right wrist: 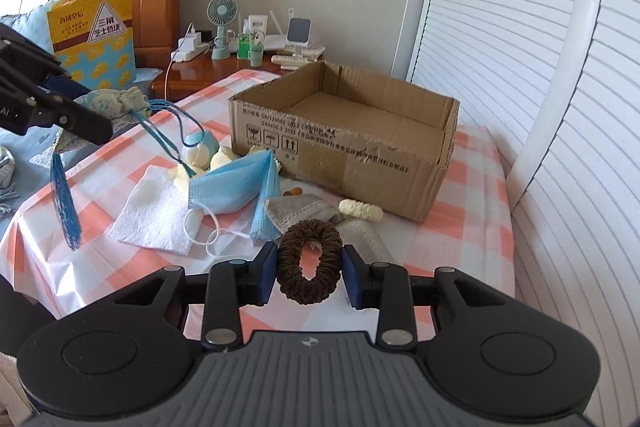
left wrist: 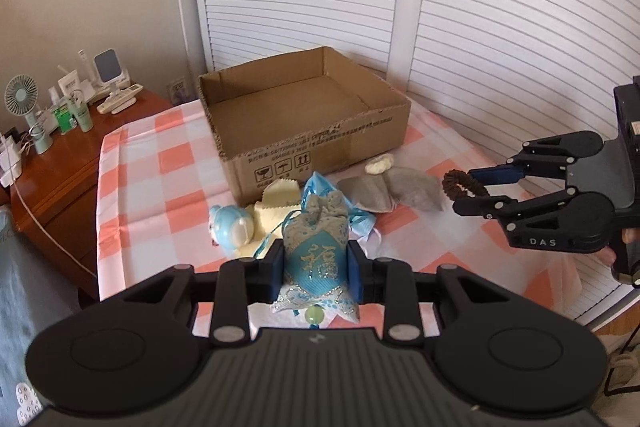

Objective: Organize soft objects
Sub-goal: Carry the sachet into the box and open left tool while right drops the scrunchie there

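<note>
Cardboard box [left wrist: 320,143] holds nothing visible — left gripper [left wrist: 316,267] pinches a blue brocade sachet [left wrist: 314,251], right gripper [right wrist: 309,273] pinches a brown scrunchie [right wrist: 308,259], both above the table; face masks [right wrist: 236,187], tissue [right wrist: 156,211] and toy [left wrist: 232,227] remain on the checked cloth [left wrist: 160,195] — sorting judged barely begun.

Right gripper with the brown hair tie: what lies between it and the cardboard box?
In the right wrist view, grey masks and a cream hair tie lie on the checked cloth before the box.
</note>
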Demonstrator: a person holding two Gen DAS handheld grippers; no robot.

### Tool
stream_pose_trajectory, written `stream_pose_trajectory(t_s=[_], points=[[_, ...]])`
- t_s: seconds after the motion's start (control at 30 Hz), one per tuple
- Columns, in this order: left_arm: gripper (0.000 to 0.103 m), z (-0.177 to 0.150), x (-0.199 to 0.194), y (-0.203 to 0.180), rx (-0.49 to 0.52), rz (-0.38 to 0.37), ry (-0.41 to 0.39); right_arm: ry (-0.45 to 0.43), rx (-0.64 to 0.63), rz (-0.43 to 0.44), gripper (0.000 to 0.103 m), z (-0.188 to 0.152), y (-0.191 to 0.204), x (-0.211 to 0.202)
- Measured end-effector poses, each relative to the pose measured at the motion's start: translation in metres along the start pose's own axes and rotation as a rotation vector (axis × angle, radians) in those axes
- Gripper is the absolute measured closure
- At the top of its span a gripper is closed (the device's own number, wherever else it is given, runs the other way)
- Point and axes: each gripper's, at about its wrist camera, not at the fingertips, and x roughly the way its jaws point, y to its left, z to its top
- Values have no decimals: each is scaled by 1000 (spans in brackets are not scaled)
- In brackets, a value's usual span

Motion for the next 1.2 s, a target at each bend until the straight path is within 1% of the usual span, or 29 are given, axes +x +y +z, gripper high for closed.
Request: stream_pose_trajectory(t_s=[0.07,0.17,0.37,0.5,0.63,0.87,0.9,0.97,1.0,1.03,1.1,1.13,1.2], points=[[73,12,0,0,24,-22,-9,-16,2,4,64,3,-2,-3],[73,35,3,1,55,-30,-35,-27,9,3,64,10,-7,-3],[73,93,31,11,94,-2,-61,-53,19,0,64,25,-15,3],[73,133,63,20,99,18,-65,-55,20,-3,64,32,-20,11],[73,165,105,31,97,55,-47,-53,24,-11,64,37,-26,18],[72,199,173,51,65,107,-2,-41,35,-28,64,42,-34,29],[69,202,180,54,57,114,-1,-40,35,-31,64,43,-35,31],[46,206,194,59,31,131,-9,-36,36,-35,64,44,-37,33],[20,206,199,61,23,134,-10,-35,38,-39,64,45,-38,34],[5,206,203,63,10,143,-10,-33,40,-41,64,45,-38,35],[5,202,204,64,-8,156,-34,-31,39,-45,64,47,-38,35],[5,199,201,64,-11,144,-51,-31,38,-48,64,47,-38,36],[4,194,195,65,-15,117,-51,-28,34,-52,64,49,-37,37]])
